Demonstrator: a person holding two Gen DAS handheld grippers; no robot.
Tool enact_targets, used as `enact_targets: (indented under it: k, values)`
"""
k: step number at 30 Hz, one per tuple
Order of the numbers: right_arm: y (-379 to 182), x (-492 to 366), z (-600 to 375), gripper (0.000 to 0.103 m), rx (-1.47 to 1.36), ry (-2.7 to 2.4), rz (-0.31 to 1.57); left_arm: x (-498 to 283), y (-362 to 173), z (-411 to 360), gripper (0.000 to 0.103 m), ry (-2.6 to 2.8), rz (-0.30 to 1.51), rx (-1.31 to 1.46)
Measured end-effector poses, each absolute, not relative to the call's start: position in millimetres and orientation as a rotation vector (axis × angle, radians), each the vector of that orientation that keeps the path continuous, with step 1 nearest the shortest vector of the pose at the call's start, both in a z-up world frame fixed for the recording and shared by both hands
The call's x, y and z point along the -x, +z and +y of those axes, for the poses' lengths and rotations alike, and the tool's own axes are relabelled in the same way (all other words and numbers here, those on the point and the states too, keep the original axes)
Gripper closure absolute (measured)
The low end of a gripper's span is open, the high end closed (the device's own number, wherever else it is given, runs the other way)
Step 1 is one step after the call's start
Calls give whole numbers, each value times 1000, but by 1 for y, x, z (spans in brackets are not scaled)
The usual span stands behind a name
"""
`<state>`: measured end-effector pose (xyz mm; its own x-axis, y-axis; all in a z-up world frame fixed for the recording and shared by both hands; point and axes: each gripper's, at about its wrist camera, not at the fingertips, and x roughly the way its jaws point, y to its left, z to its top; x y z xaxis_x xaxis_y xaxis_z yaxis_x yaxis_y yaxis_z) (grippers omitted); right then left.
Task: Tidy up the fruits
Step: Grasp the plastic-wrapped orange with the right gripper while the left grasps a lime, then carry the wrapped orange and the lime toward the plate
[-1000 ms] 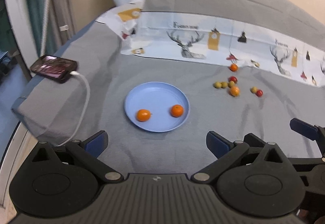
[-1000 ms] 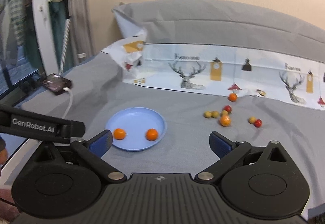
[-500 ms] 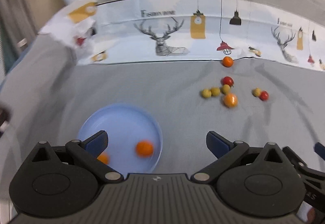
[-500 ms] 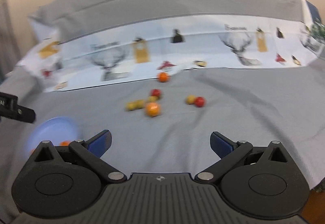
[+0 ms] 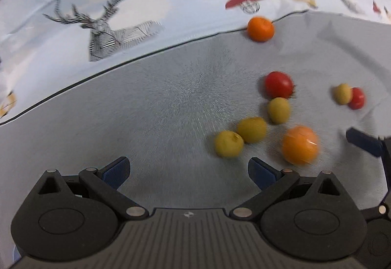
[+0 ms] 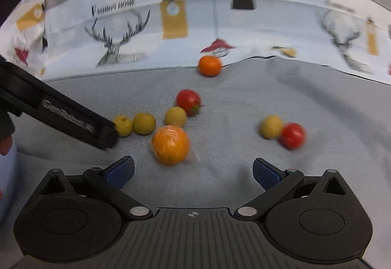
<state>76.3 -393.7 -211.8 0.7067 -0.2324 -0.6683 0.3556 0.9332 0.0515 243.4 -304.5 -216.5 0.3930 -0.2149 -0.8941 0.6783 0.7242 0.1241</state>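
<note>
Lettering "GenRobot" on left tongs

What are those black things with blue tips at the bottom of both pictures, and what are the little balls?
Those are two grabbing tools that a person holds, one in each hand. Each tool has a camera looking out along its two fingers, so one picture comes from the left gripper and the other from the right gripper. Both are open and hold nothing. The balls are fruits on a grey bedsheet: a big orange fruit in clear wrap, a small bare orange fruit farther back, two round red tomatoes and four small yellow-green fruits. The black bar in the right picture is the other tool.
</note>
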Motion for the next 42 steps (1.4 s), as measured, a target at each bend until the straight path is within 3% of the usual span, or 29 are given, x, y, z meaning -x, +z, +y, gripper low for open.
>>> enact_targets:
  k: [7,9,10,11,13,14,15,21,27,42]
  values:
    - [-234,-91,-395,1,-106,-329,667,-253,-228,-309,0,-694,969,-525]
    - [-234,-91,-395,1,-104,-330,663,-249,-228,-308,6,-716,948,-526]
    - [-234,-90,-394,1,-102,-330,662,-247,-226,-308,17,-740,948,-515]
    - [-233,-90,-394,3,-102,-329,661,-245,-223,-309,39,-760,950,-503]
    - [-231,-88,-393,27,-97,-316,642,-236,-215,-311,73,-794,948,-510]
    - [-229,-87,-390,58,-80,-294,626,-232,-212,-312,74,-797,944,-519]
    - [-227,-87,-386,64,-58,-278,620,-228,-209,-312,74,-801,933,-518]
    - [-220,-77,-391,64,-81,-319,640,-210,-178,-290,74,-753,952,-452]
    - [-170,-33,-385,64,-76,-365,599,-156,-116,-234,74,-680,950,-370]
    - [-43,120,-231,64,-270,22,595,1,-26,-48,74,-452,950,-329]
